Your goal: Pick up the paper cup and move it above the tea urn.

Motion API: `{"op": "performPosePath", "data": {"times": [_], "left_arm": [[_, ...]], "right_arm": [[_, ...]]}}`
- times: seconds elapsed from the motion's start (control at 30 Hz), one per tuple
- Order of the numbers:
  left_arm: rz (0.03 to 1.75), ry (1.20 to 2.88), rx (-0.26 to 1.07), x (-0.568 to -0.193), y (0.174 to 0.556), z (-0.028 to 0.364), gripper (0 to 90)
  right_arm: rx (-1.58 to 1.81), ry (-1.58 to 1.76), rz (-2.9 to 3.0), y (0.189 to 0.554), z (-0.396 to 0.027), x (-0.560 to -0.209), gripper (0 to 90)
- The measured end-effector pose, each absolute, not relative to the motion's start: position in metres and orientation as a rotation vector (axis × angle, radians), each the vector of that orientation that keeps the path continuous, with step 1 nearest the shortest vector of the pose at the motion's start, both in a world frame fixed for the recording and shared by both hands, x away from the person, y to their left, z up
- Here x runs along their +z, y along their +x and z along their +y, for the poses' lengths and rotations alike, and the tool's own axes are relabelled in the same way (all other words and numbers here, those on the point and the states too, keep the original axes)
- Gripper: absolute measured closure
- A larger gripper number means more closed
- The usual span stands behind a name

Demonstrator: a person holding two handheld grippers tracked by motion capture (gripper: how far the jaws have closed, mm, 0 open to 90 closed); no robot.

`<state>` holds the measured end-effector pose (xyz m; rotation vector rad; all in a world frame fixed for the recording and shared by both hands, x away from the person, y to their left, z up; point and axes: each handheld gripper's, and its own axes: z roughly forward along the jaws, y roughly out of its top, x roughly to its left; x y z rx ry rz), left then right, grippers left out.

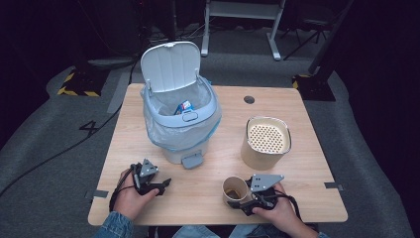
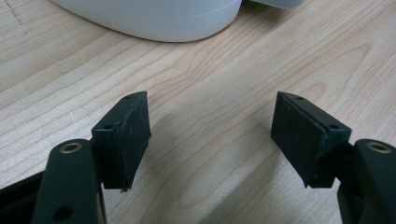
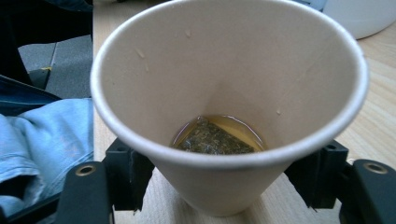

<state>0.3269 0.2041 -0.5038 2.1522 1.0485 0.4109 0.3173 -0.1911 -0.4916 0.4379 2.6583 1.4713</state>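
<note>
1. Pale wood grain covers the table (image 1: 218,198) I am working over, and my two grippers sit along its near edge.
2. My right gripper (image 1: 241,197) has its jaws closed against the sides of a paper cup (image 1: 235,191), which stands near the near edge, right of the middle.
3. In the right gripper view the paper cup (image 3: 229,107) holds a little amber liquid and a soaked tea bag (image 3: 212,138) at the bottom.
4. My left gripper (image 1: 165,185) rests low by the near left corner; its jaws stand wide apart with bare wood between them.
5. A pale blue pedal bin (image 1: 181,119) stands toward the far left, lid up, lined with a clear bag, with a small carton (image 1: 183,107) inside.
6. A tan canister (image 1: 265,143) with a perforated cream top stands near the right edge, just beyond the cup.
</note>
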Motion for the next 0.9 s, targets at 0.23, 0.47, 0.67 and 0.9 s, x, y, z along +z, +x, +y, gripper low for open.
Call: {"op": "performPosePath", "data": {"times": [0.23,0.47,0.67,0.9], "left_arm": [[1.048,2.153,0.412,-0.504,0.327,0.204,28.7],[1.048,2.152,0.412,-0.504,0.327,0.204,28.6],[1.045,2.157,0.414,-0.503,0.328,0.204,28.5],[1.045,2.157,0.415,-0.503,0.328,0.204,28.5]], "right_arm": [[1.485,0.466,2.65,0.317,-0.205,-0.461,32.2],[1.481,0.514,2.588,0.322,-0.229,-0.414,32.1],[1.476,0.574,2.547,0.331,-0.25,-0.385,32.1],[1.458,0.656,2.499,0.345,-0.276,-0.359,32.1]]}}
